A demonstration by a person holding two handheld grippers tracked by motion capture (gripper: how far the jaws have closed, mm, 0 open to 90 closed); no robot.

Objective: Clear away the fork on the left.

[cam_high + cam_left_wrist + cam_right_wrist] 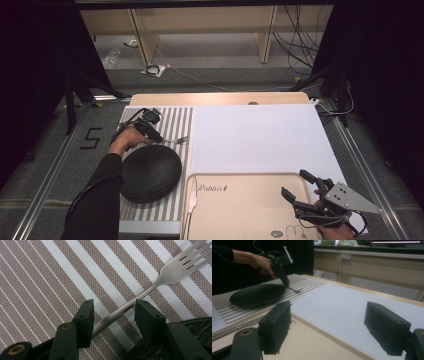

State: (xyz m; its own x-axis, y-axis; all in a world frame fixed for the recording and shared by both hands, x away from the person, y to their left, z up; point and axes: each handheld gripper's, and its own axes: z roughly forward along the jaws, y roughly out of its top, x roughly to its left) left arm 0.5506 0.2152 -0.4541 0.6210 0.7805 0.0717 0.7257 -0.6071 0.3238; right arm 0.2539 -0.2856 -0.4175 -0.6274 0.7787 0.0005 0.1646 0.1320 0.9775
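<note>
Right hand-held gripper (pixel 300 192) idle over tray (pixel 240 210), jaws apart | left hand-held gripper (pixel 113 312) jaws apart astride fork (pixel 160 281) handle on striped mat (pixel 50 277) | step judged: pre-grasp; next: close squarely.

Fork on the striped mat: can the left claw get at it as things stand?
Probably yes. The left claw is open and straddles the handle of the fork, which lies flat on the striped mat. Nothing sits between jaws and handle; the black plate lies just beside.
</note>
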